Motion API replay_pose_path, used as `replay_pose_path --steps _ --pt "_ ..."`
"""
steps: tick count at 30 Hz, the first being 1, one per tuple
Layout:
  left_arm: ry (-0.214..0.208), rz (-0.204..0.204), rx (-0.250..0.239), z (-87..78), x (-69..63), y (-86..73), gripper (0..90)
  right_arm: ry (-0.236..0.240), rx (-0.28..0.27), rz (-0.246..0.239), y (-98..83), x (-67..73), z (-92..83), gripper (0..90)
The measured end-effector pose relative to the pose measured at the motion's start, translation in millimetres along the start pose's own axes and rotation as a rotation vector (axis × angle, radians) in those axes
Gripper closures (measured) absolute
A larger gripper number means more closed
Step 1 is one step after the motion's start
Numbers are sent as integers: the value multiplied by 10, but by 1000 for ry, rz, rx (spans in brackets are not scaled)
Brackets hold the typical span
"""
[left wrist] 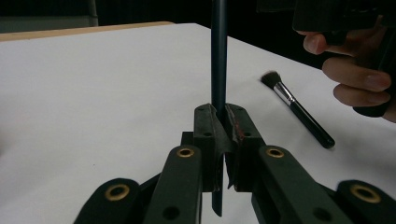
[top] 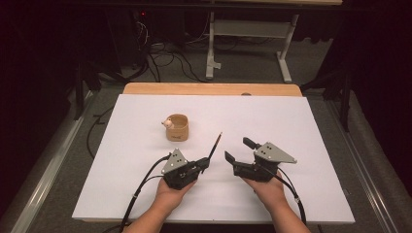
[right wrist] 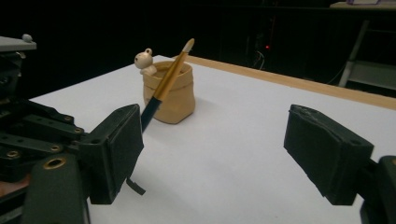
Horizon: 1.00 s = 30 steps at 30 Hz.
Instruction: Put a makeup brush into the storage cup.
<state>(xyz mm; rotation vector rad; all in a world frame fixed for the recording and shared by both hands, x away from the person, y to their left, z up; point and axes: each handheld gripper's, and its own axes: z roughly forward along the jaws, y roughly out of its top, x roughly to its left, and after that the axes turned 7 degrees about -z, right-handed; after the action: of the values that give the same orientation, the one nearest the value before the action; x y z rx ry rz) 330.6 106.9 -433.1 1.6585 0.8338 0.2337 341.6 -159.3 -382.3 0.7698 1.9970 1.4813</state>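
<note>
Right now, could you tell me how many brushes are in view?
2. A slim brush is clamped upright in the left gripper. A short black makeup brush lies on the white table, seen in the left gripper view. More may be hidden inside the tan cup.

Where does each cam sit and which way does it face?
High view: above the person's side, looking forward and down at the table; both forearms and tools show.
Left gripper view: on the left tool, along jaws shut on a brush.
Right gripper view: on the right tool, toward the cup.
Shared: that brush.
</note>
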Motion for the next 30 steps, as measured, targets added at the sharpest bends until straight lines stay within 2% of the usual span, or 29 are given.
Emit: replay_pose_path --steps 2,8,16,21,30 --pt "-4 6 6 14 -14 -6 839 19 -3 33 -4 -1 9 227" --pt "-9 17 13 35 -50 -14 838 46 4 43 -25 24 36 267" --pt "-19 23 11 41 -84 -11 839 88 -4 95 -42 31 67 347" --pt "-25 29 9 40 -111 -8 839 125 -16 157 -61 20 76 392" --pt "-27 32 9 54 -125 -11 838 159 -29 188 -73 16 94 473"
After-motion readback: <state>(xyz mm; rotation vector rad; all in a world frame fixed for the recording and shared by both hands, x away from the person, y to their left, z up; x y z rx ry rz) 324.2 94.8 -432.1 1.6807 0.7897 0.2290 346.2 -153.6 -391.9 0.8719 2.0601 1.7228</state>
